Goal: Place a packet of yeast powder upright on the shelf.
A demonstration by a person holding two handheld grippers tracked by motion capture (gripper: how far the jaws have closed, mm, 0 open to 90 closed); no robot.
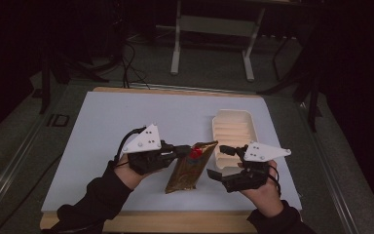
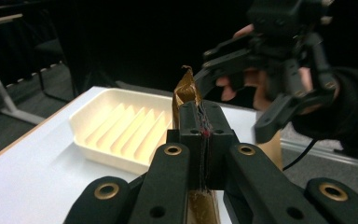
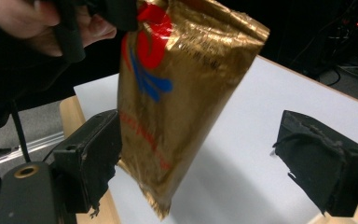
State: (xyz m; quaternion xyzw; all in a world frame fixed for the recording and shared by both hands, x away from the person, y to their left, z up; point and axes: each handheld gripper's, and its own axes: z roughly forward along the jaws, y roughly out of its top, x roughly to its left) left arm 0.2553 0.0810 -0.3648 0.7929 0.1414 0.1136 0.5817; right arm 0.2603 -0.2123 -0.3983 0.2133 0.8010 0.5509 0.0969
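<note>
Left claw (image 1: 187, 151) clamped on pouch (image 1: 187, 168) top, lifted beside tray (image 1: 233, 127); right claw (image 1: 219, 163) wide, empty; placing remains.

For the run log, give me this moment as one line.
left gripper: shut on gold pouch, lifted | right gripper: open, jaws either side of pouch bottom | tray: on table, empty

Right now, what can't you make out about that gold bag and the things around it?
- Gold bag: its print, blurred in the right gripper view.
- Bag's top edge: hidden by the shut left hand-held gripper, left gripper view.
- Cream tray: near end hidden by the right hand-held gripper, high view.
</note>
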